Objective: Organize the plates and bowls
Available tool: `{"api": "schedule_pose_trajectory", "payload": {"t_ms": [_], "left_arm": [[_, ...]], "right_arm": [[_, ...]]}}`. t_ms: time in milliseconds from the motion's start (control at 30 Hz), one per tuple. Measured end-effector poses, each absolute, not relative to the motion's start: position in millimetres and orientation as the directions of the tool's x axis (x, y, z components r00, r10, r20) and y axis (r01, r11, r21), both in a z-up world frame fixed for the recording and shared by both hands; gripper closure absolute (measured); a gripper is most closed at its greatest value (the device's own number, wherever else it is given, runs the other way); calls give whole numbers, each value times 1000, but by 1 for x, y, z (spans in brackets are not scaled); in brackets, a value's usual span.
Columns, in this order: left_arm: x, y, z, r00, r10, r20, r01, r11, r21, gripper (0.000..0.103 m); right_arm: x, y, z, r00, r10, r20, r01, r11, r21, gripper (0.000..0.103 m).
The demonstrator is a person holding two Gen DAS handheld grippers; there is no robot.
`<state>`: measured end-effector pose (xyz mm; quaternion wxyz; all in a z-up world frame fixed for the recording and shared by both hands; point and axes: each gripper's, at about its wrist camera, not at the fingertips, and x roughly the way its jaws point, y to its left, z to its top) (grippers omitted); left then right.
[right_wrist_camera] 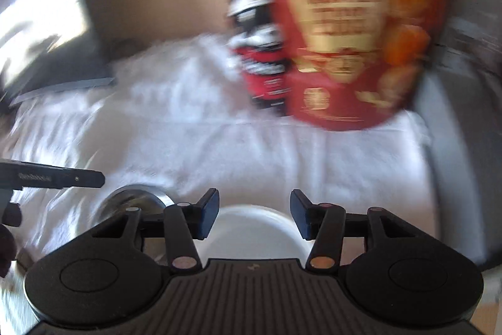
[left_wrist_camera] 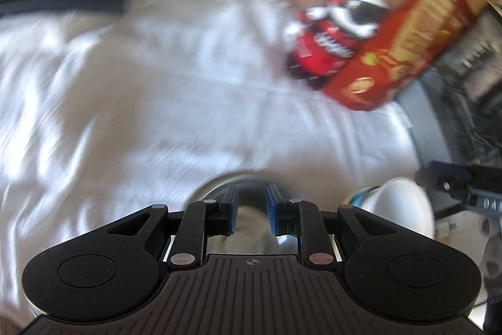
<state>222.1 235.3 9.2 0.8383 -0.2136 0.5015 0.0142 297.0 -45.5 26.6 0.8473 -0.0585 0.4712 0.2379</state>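
A steel bowl [left_wrist_camera: 226, 187], rim up, sits under the left gripper [left_wrist_camera: 251, 211], whose narrowly parted fingers hold nothing, a white bowl [right_wrist_camera: 254, 228] lies beneath the right gripper [right_wrist_camera: 254, 217], fingers apart and empty, both on white cloth [left_wrist_camera: 157, 102]; a red box [right_wrist_camera: 354, 30] stands at 1 o'clock.

We see a white cloth [left_wrist_camera: 163, 90] filling mid-frame, a red box [right_wrist_camera: 354, 30] with cream and orange print at upper right, a red, black and white packet [right_wrist_camera: 260, 62] beside it, a white bowl [right_wrist_camera: 254, 228], and a shiny steel bowl [right_wrist_camera: 135, 200].
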Motion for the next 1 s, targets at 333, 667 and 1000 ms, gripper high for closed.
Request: {"api": "schedule_pose_trajectory", "payload": {"t_ms": [333, 667, 1000], "left_arm": [[173, 261, -44, 377, -143, -915, -465, 825, -321, 81], [171, 249, -76, 363, -126, -923, -528, 788, -315, 77], [174, 254, -104, 387, -203, -899, -566, 717, -406, 74]], "right_arm": [[341, 85, -47, 99, 260, -961, -698, 707, 119, 53], [357, 115, -99, -30, 122, -992, -696, 710, 109, 53], [355, 130, -132, -117, 58, -991, -693, 711, 123, 49]]}}
